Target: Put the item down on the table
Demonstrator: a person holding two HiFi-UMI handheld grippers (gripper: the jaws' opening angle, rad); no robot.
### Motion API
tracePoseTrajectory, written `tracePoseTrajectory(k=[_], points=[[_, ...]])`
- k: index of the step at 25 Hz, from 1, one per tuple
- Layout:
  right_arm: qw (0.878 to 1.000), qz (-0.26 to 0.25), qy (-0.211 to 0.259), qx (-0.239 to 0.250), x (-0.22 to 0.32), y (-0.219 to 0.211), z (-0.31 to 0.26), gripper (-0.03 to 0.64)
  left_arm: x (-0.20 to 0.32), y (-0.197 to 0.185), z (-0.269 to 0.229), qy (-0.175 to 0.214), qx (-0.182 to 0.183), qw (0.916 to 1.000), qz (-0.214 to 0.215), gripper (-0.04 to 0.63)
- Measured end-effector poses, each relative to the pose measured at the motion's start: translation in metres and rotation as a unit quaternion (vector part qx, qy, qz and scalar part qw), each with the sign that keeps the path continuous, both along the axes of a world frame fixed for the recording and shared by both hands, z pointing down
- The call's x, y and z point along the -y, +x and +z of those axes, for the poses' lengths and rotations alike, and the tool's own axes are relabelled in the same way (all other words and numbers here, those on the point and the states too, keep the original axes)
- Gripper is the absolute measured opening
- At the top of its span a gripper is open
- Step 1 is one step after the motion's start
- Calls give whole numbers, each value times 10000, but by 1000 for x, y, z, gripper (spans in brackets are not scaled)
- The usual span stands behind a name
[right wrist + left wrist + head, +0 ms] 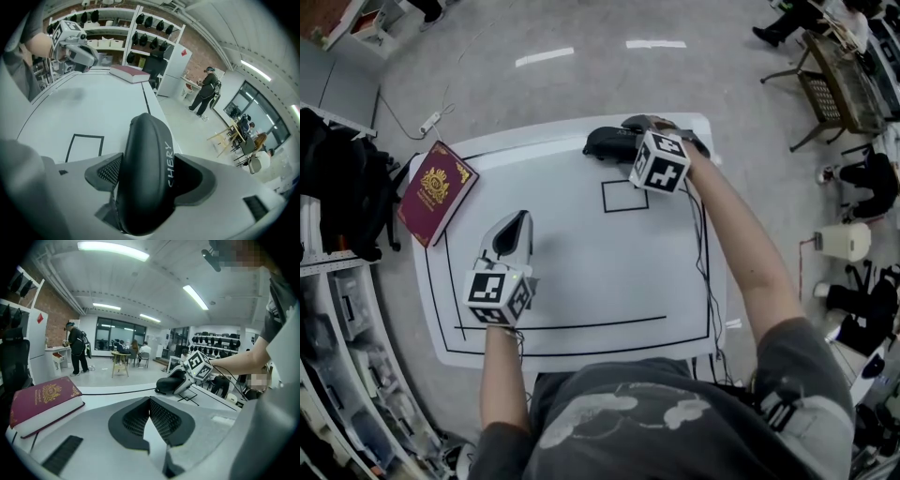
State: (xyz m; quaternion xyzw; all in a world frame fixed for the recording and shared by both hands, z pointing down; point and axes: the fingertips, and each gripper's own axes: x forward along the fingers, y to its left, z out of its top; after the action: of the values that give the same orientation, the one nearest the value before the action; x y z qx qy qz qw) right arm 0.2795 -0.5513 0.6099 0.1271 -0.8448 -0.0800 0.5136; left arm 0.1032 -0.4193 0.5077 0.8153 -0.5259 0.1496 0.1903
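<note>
A black hard case (pixel 607 142) with white lettering lies at the far edge of the white table (pixel 581 291). My right gripper (pixel 626 142) is shut on it. In the right gripper view the case (pixel 143 178) fills the space between both pads, its long side pointing away from me. The left gripper view shows the same case (pixel 168 383) low over the tabletop beside the right gripper (pixel 185 380). My left gripper (pixel 521 223) rests near the table's front left, shut and empty, its tips (pixel 149 401) meeting.
A dark red book (pixel 438 190) lies on the table's left corner. A small black rectangle outline (pixel 624 195) is marked just in front of the case. Shelving (pixel 337 309) stands at the left, a wooden chair (pixel 834 89) and seated people at the right.
</note>
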Motion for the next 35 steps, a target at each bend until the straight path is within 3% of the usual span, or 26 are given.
tracePoseTrajectory(k=[8, 15, 23, 27, 31, 35], points=[[9984, 313, 81, 457, 0, 4, -12, 385, -3, 5, -6, 45, 49, 10000, -44, 3], [9903, 844, 250, 1076, -10, 12, -52, 374, -20, 12, -11, 77, -54, 10000, 3, 3], [9678, 1820, 519, 1657, -46, 4, -93, 195, -40, -2, -32, 326, -247, 9986, 348, 3], [9560, 2315, 662, 1674, -77, -7, -99, 94, -54, -20, -41, 376, -408, 9963, 653, 3], [9515, 2501, 807, 1600, -114, -30, -105, 78, -71, -34, -43, 427, -482, 9918, 1106, 3], [9329, 2943, 1063, 1785, -142, -53, -116, 20, -88, -55, -46, 511, -609, 9872, 1383, 3]])
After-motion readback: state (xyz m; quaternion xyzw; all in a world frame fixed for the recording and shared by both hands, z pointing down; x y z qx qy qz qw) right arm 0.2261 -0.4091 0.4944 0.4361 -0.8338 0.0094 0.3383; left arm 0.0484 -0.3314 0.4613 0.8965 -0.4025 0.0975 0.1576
